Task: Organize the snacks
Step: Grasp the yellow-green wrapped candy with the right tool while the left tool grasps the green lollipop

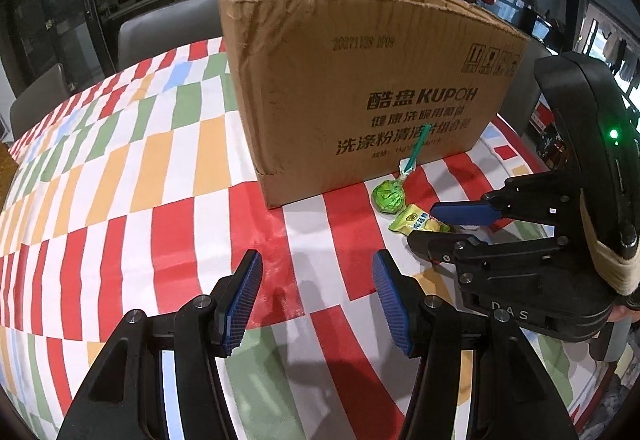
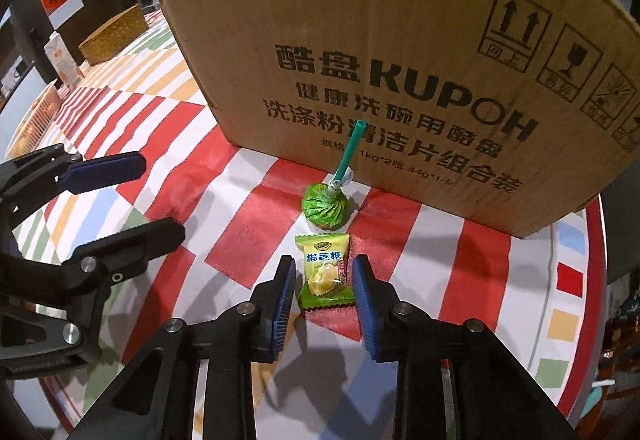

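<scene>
A yellow-green wrapped durian candy (image 2: 326, 272) lies on the checked tablecloth (image 2: 248, 240). My right gripper (image 2: 323, 280) is low over the cloth, with its blue pads either side of the candy and a small gap on each side. A green-wrapped lollipop (image 2: 325, 210) with a teal stick lies just beyond, against the open brown cardboard box (image 2: 400, 60). In the left wrist view the candy (image 1: 420, 222), lollipop (image 1: 388, 196), box (image 1: 360, 92) and right gripper (image 1: 430, 224) show at right. My left gripper (image 1: 318, 296) is open and empty over the cloth (image 1: 160, 200).
A woven basket (image 2: 114, 34) and a white carton (image 2: 62, 60) stand at the far left of the table. Grey chairs (image 1: 168, 28) stand behind the table. The table edge (image 2: 600, 280) curves close on the right.
</scene>
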Motion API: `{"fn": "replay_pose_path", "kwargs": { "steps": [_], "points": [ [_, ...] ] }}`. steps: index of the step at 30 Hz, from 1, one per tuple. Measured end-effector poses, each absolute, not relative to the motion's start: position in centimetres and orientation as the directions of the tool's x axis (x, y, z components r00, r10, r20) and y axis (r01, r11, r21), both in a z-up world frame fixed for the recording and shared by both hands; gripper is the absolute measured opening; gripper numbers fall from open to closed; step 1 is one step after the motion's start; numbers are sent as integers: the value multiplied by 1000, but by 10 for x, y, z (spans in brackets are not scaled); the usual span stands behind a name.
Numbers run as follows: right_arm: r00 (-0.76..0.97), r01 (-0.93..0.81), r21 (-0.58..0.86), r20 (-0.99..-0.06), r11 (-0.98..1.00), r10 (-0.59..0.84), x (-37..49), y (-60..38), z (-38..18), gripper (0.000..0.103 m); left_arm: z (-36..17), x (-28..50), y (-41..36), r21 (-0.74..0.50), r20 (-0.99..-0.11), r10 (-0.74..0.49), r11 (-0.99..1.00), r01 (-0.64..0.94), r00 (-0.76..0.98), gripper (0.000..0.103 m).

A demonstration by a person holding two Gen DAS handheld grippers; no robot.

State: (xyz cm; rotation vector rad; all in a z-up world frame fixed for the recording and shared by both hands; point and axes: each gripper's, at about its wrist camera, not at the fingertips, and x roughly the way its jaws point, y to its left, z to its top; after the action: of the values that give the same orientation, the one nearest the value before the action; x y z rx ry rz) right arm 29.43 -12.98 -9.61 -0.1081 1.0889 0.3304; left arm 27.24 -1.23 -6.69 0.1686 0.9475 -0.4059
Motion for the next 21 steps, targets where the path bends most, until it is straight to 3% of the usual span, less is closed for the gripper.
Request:
{"fn": "replay_pose_path", "kwargs": {
  "steps": [8, 21],
  "points": [
    [427, -312, 87, -877, 946, 221, 294, -134, -99, 23, -71, 278, -22, -44, -818, -276, 904, 425, 504, 56],
    [526, -189, 95, -831, 977, 183, 281, -173, -83, 22, -80, 292, -59, -74, -814, -319, 886, 458, 486, 55]
  ]
}}
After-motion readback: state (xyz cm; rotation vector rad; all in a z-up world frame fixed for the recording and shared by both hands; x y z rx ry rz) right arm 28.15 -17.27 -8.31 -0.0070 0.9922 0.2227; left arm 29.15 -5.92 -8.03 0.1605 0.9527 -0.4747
